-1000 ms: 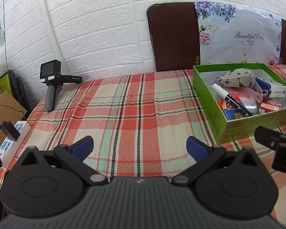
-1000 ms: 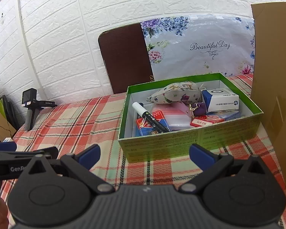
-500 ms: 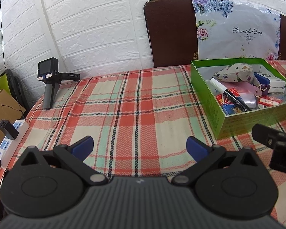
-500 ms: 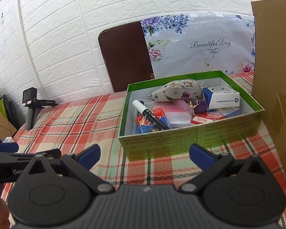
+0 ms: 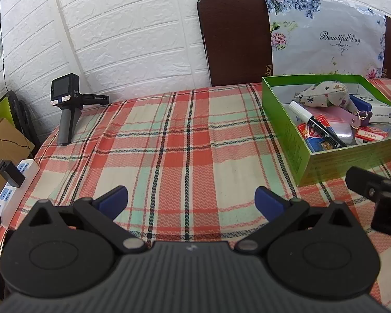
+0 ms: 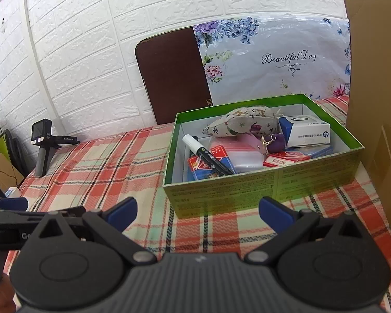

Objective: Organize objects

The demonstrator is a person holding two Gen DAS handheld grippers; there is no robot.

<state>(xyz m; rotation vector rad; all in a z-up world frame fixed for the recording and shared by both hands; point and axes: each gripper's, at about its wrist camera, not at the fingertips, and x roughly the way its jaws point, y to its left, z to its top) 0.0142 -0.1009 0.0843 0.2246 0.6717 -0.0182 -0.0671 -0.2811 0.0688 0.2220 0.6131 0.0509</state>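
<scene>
A green box stands on the plaid tablecloth. It holds a floral pouch, a black marker with a white cap, card packs, a zip bag, a purple keyring and a white-and-blue carton. My right gripper hovers open just in front of the box's near wall, holding nothing. My left gripper is open over bare cloth, left of the box.
A handheld camera on a grip stands at the table's far left. A power strip lies off the left edge. A cardboard panel rises right of the box. A chair back with a floral cover leans at the wall.
Both views have lifted and pulled back a little, so the box sits slightly lower and further in frame. Both grippers stay open and nothing in the box has moved.
</scene>
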